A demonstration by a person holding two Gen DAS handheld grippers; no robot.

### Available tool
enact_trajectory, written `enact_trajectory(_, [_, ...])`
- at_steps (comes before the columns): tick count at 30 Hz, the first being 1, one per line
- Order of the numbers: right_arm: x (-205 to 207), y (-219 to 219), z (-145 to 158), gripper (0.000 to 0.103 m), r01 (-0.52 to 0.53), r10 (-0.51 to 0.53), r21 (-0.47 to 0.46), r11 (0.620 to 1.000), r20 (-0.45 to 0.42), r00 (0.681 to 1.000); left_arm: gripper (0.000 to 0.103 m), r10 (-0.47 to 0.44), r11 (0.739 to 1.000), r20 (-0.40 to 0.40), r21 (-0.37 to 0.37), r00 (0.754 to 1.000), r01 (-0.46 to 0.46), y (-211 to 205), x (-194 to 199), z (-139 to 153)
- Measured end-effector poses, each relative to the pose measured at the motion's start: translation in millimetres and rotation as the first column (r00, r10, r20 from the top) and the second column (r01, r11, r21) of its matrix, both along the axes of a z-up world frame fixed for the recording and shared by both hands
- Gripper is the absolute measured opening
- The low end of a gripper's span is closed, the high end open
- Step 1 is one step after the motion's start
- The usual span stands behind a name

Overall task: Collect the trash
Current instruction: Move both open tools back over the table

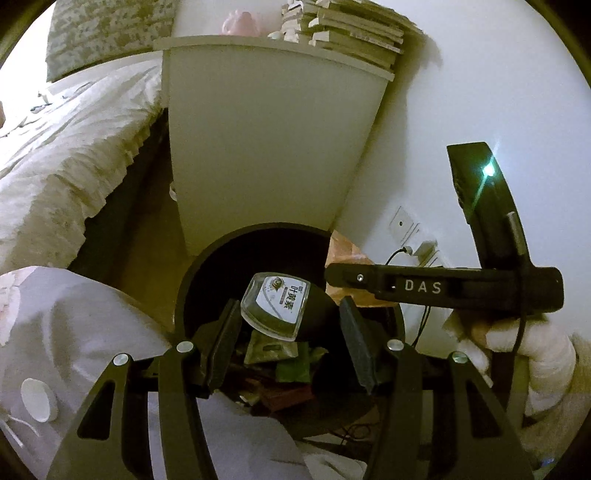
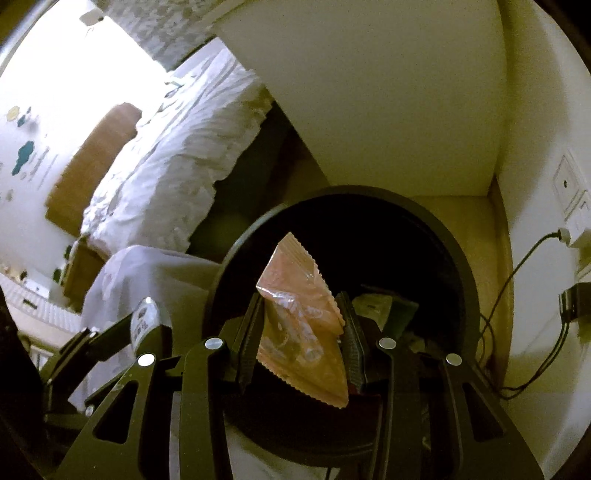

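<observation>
A round black trash bin (image 1: pixel 192 280) stands on the floor with several wrappers inside. My left gripper (image 1: pixel 290 325) is over it, jaws apart; a small clear pack with a white printed label (image 1: pixel 275 308) sits between the fingers above the bin, touching neither pad clearly. My right gripper (image 2: pixel 301 332) is shut on an orange-pink plastic wrapper (image 2: pixel 303 317) and holds it over the bin (image 2: pixel 454 251). The right gripper's body (image 1: pixel 443 288) shows in the left view, with the wrapper (image 1: pixel 343 254) behind it.
A white bedside cabinet (image 1: pixel 266 140) with stacked books (image 1: pixel 354 33) stands behind the bin, against a white wall with sockets (image 2: pixel 570 192) and cables (image 2: pixel 517 280). A bed with white bedding (image 1: pixel 74 147) is at left. Grey cloth (image 1: pixel 92 325) with a white cup-like lid (image 1: pixel 38 398) lies beside the bin.
</observation>
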State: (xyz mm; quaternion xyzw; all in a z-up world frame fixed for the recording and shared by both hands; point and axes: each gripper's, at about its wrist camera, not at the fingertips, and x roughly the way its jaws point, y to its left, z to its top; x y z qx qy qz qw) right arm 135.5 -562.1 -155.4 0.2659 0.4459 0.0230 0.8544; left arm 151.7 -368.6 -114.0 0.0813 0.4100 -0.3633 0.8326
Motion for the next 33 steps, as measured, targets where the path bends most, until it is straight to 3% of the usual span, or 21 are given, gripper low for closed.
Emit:
enact_trajectory(10, [-1, -8, -7, 0.04, 0.038, -0.038, 0.006, 0.999, -0.021, 0.999, 0.055, -0.012, 0.999, -0.012, 0.03, 1.0, 0.013, -9, 4, -3])
enact_trajectory(12, [-4, -11, -9, 0.051, 0.055, -0.055, 0.013, 0.998, -0.025, 0.998, 0.056, -0.007, 0.999, -0.008, 0.045, 1.0, 0.008, -12, 3, -4])
enact_trajectory(14, [-6, -14, -9, 0.055, 0.067, -0.067, 0.015, 0.998, -0.026, 0.997, 0.063, -0.008, 0.998, -0.005, 0.06, 1.0, 0.009, -14, 2, -4])
enact_trajectory(19, [-12, -14, -8, 0.055, 0.078, -0.077, 0.011, 0.997, -0.032, 0.996, 0.077, 0.002, 0.998, 0.026, 0.07, 1.0, -0.004, -11, -3, 0])
enact_trajectory(23, [-16, -11, -4, 0.063, 0.079, -0.079, 0.004, 0.997, -0.026, 0.997, 0.077, 0.013, 0.997, 0.052, 0.074, 0.999, -0.016, -5, -5, 7])
enact_trajectory(26, [-17, -4, 0, 0.063, 0.067, -0.067, 0.0, 0.998, -0.021, 0.998, 0.088, 0.029, 0.997, 0.068, 0.071, 0.997, -0.034, 3, -7, 12])
enact_trajectory(33, [-11, 30, 20, 0.063, -0.016, 0.016, -0.03, 0.999, 0.006, 1.0, 0.097, 0.083, 0.994, 0.087, 0.062, 0.993, -0.088, 31, -11, 21])
